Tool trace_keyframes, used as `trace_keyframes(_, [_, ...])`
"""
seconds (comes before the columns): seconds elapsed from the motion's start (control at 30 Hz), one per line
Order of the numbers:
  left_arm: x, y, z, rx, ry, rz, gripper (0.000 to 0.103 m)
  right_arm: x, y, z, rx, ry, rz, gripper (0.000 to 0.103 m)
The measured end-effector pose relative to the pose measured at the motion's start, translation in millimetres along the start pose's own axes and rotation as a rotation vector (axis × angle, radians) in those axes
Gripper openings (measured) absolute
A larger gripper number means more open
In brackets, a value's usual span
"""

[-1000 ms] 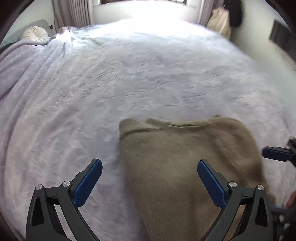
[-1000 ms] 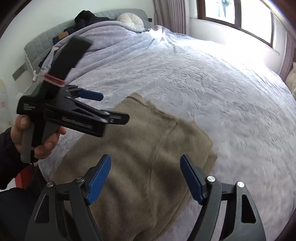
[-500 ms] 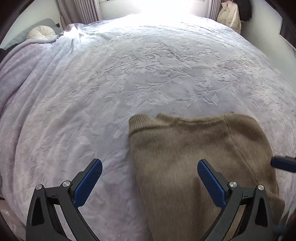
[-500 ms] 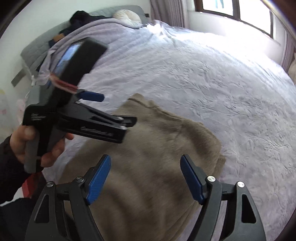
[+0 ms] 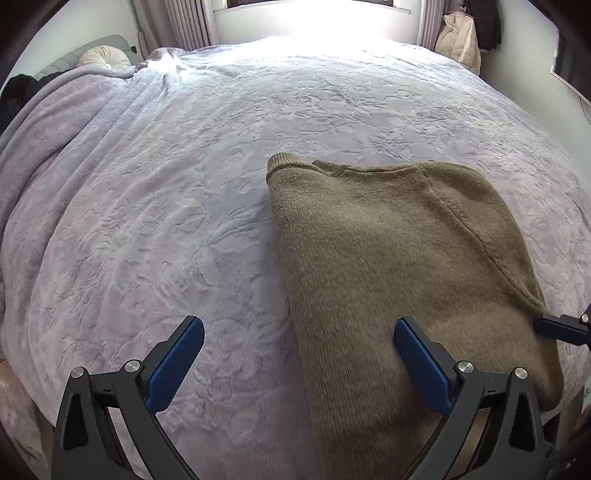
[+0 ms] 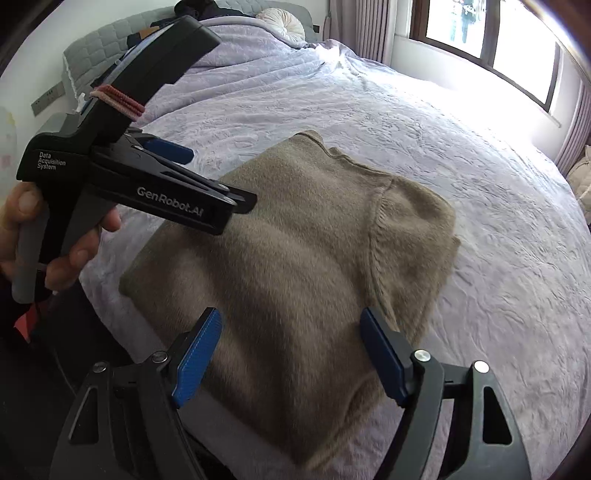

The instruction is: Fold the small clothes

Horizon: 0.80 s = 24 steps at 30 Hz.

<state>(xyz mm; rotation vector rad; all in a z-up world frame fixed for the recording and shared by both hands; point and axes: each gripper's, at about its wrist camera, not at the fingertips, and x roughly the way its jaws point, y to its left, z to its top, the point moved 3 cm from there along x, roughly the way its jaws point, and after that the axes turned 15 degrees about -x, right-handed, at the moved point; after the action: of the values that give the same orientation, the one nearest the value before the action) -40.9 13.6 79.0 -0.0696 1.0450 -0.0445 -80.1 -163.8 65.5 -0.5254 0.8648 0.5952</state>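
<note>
Blue pads line the 2 fingers of the right gripper point(image 6: 290, 350), which are spread wide with nothing between them, hovering over the near part of a tan knitted sweater point(image 6: 295, 266). The left gripper point(image 5: 299, 360) also stands wide apart and empty, its right finger above the sweater's left side and its left finger above bare bedding. In the right wrist view that left gripper appears from the side, gripped by a hand point(image 6: 48, 243) around its grey handle, with a red band wrapped round the black part on top. The sweater lies flat and folded on a pale lavender embossed bedspread point(image 5: 184, 184), near the bed's edge, its ribbed collar pointing away and a sleeve seam curving down its right side. Farther off, a round cream cushion point(image 6: 282, 20) rests by the grey padded headboard point(image 6: 96, 40), and bright windows point(image 6: 491, 48) with curtains stand beyond the bed.
</note>
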Motion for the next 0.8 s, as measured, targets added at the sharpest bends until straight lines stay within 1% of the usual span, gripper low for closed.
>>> trace_keyframes(0.03, [-3,0,-3,0.007,-0.006,0.003,0.103,-3,3,-3,-0.008,0.015,-0.016,0.080])
trace_keyframes(0.1, [-11,-1,-10,0.017,-0.019,-0.003,0.103,-15,10,-3,-0.018,0.002,-0.060,0.080])
trace_keyframes(0.2, [-6,-3,-15,0.034,-0.007,0.013,0.103,-30,27,2,-0.058,-0.071,-0.061,0.082])
trace_keyframes(0.23, [-3,-2,-16,0.028,-0.002,0.014,0.103,-27,32,1,-0.062,-0.067,-0.053,0.082])
trace_keyframes(0.3, [-1,-1,-17,0.012,0.008,-0.001,0.103,-2,33,-5,-0.037,0.024,-0.029,0.082])
trace_keyframes(0.33, [-3,-2,-17,0.010,0.013,-0.004,0.103,13,29,-10,-0.001,0.088,-0.030,0.082])
trace_keyframes(0.37, [-6,-4,-17,0.010,0.015,-0.003,0.103,20,25,-15,0.041,0.119,-0.012,0.082])
trace_keyframes(0.43, [-17,-7,-15,0.020,-0.009,0.014,0.103,12,20,-14,0.083,0.109,0.012,0.082])
trace_keyframes(0.5, [-36,-15,-11,0.029,-0.043,0.006,0.103,-9,16,-4,0.097,0.105,0.013,0.082])
trace_keyframes(0.53, [-45,-19,-9,0.035,-0.060,0.002,0.103,-22,13,4,0.096,0.097,-0.014,0.082])
trace_keyframes(0.57, [-57,-24,-7,0.040,-0.085,0.008,0.103,-36,9,12,0.095,0.094,-0.060,0.082])
trace_keyframes(0.67, [-81,-28,-1,0.025,-0.126,0.018,0.103,-65,-2,32,0.126,0.115,-0.169,0.084])
trace_keyframes(0.77, [-94,-25,-2,-0.024,-0.132,0.051,0.103,-81,-9,46,0.217,0.118,-0.202,0.086])
trace_keyframes(0.8, [-95,-22,-4,-0.044,-0.129,0.049,0.103,-85,-10,47,0.241,0.117,-0.212,0.086])
